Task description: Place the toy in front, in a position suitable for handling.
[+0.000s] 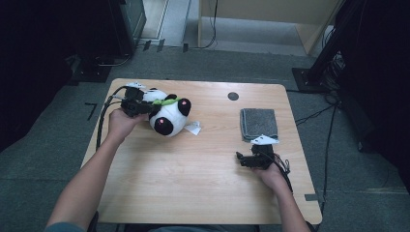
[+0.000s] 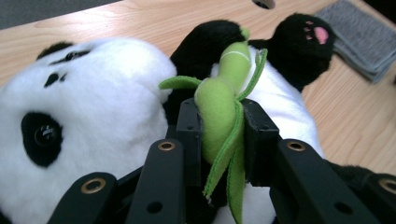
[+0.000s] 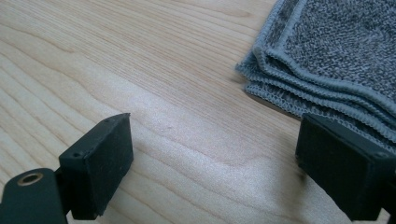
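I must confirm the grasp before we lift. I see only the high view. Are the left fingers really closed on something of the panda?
Observer: Yes. The left gripper is shut on the green felt bamboo sewn on the panda, not on its body.
Operator: And the right fingers, open or closed?
Observer: The right gripper is open, with bare table between its fingers.
Operator: Does it touch the grey towel?
Observer: One finger is at the edge of the folded grey towel; contact I cannot tell.
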Demonstrator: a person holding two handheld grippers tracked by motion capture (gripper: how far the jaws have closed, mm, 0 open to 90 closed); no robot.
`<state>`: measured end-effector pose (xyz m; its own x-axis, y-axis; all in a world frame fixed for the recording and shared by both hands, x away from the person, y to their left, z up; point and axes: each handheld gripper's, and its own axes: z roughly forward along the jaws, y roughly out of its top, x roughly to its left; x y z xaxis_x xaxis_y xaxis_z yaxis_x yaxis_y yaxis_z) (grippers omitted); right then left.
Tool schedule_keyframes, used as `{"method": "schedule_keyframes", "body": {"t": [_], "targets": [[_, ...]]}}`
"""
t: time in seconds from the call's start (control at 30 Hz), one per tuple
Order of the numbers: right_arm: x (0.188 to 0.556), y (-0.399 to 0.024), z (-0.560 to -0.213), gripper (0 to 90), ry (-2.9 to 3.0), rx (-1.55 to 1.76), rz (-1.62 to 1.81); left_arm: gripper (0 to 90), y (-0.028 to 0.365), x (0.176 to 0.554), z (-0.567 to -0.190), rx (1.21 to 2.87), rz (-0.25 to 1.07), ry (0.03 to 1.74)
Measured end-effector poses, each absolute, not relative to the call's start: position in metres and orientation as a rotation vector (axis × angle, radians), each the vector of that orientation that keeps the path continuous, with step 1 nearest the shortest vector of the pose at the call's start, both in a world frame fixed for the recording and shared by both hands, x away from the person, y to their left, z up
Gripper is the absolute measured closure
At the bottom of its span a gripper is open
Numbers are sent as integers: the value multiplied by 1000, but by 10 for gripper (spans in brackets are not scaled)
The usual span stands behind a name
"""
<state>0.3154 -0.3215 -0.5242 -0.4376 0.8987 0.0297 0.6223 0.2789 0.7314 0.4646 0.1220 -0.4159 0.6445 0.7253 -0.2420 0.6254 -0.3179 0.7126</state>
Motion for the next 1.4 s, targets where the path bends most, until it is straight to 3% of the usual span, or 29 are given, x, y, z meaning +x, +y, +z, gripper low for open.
{"method": "schedule_keyframes", "body": {"t": [0.53, 1.03, 1.23, 1.4], "targets": [[316, -321, -524, 112, 2167, 1374, 967, 741, 98, 401, -399, 1946, 165, 1078], [317, -320, -524, 110, 2164, 1376, 965, 738, 53, 342, -416, 1946, 136, 1048], [318, -320, -523, 110, 2193, 1362, 957, 735, 43, 340, -426, 1938, 137, 1043], [318, -318, -517, 185, 2213, 1403, 928, 699, 45, 342, -427, 1949, 150, 1017]]}}
